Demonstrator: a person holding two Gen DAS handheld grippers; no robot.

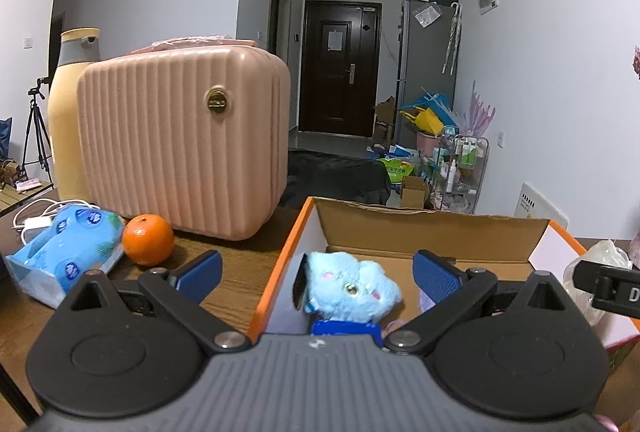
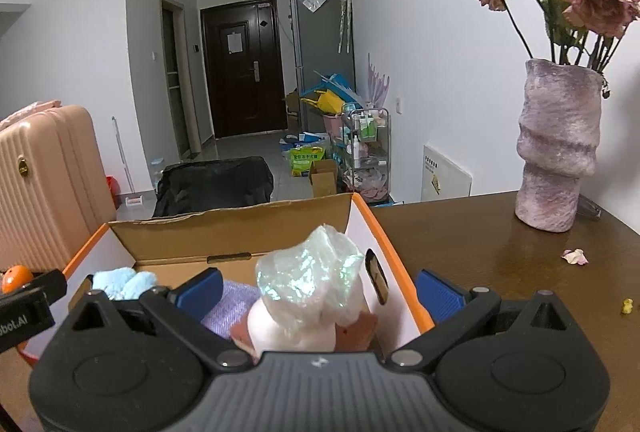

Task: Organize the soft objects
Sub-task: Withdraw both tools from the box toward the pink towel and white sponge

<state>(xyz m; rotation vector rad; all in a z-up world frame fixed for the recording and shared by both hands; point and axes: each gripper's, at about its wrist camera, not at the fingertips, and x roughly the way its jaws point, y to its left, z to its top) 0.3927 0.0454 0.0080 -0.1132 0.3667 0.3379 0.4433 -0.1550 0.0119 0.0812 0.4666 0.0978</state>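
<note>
An orange-rimmed cardboard box (image 1: 280,252) (image 2: 384,232) stands on the brown table. A light blue plush toy (image 1: 352,288) (image 2: 124,282) lies inside it at the left. My left gripper (image 1: 318,274) hangs over it, open wide, its blue pads (image 1: 200,272) clear of the toy. My right gripper (image 2: 320,292) is open too, straddling the box's right wall. Between its jaws, untouched, sits a white soft bundle in shiny film (image 2: 316,272) (image 1: 600,252), resting on other items in the box. A purple knitted piece (image 2: 232,304) lies beside it.
A pink ribbed case (image 1: 184,136), a yellow bottle (image 1: 68,112), an orange (image 1: 148,240) and a blue tissue pack (image 1: 64,256) stand left of the box. A purple vase of dried roses (image 2: 556,152) and a fallen petal (image 2: 575,256) are on the right.
</note>
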